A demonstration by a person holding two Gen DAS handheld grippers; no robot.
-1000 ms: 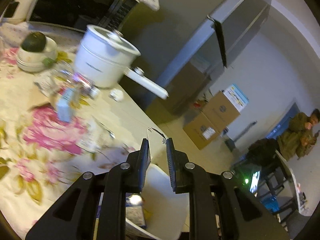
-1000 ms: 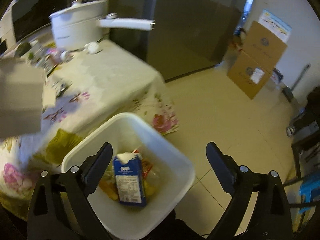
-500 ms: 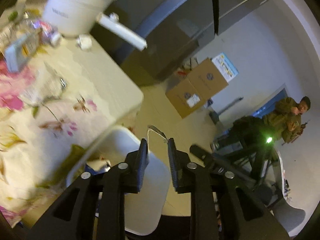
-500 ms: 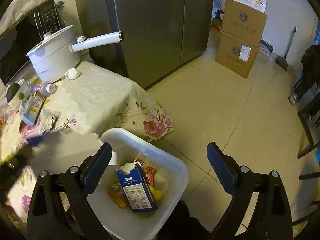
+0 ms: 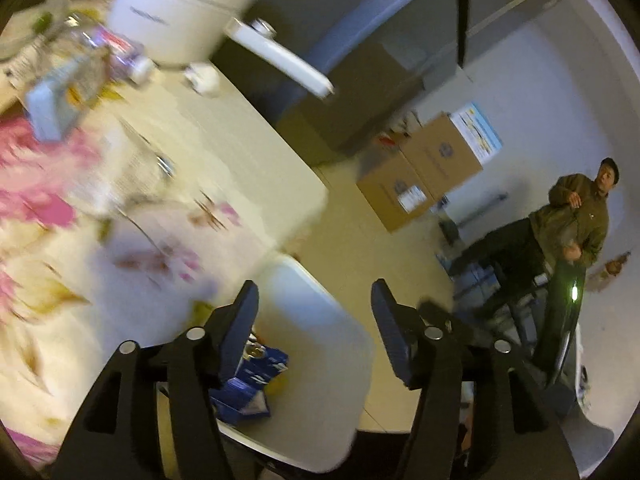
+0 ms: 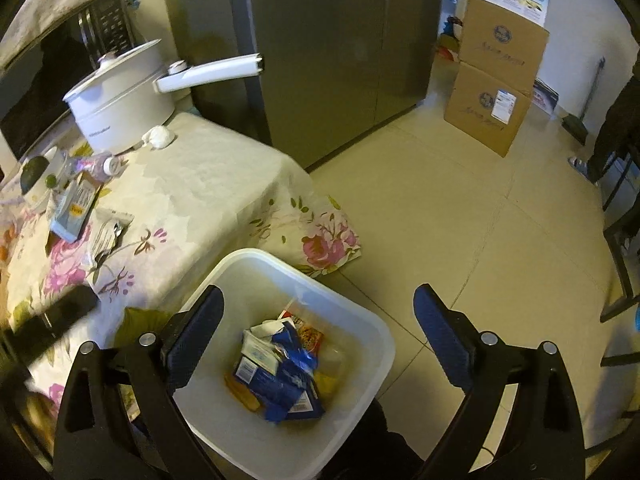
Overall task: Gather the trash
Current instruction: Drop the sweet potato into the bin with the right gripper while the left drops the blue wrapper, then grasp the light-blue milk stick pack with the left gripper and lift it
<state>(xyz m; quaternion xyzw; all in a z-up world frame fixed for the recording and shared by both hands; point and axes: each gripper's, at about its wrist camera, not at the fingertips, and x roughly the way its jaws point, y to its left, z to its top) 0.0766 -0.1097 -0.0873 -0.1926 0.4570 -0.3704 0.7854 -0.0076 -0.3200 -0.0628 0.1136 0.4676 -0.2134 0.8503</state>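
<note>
My left gripper (image 5: 314, 286) hangs over the white bin (image 5: 332, 360) beside the table; its jaws are opening and nothing is between them. A blue carton (image 5: 248, 376) lies in the bin. My right gripper (image 6: 318, 290) stands wide open and empty above the same bin (image 6: 360, 320), which holds blue cartons with a crumpled blue pack (image 6: 280, 380) on top and an orange packet (image 6: 308, 336). On the flowered tablecloth (image 6: 192, 184) lie a pale carton (image 6: 74, 208), a crumpled wrapper (image 6: 106, 234), a plastic bottle (image 6: 96, 164) and a white tissue ball (image 6: 158, 136).
A white pot (image 6: 120, 100) with a long handle stands at the back of the table, before a microwave (image 6: 60, 72). A grey fridge (image 6: 340, 40) and stacked cardboard boxes (image 6: 496, 92) stand beyond. A person (image 5: 580, 216) sits at the right among chairs.
The left gripper swung from over the table down to the bin and its jaws parted; the thin clear piece it pinched is gone. A crumpled blue pack now tops the bin.
</note>
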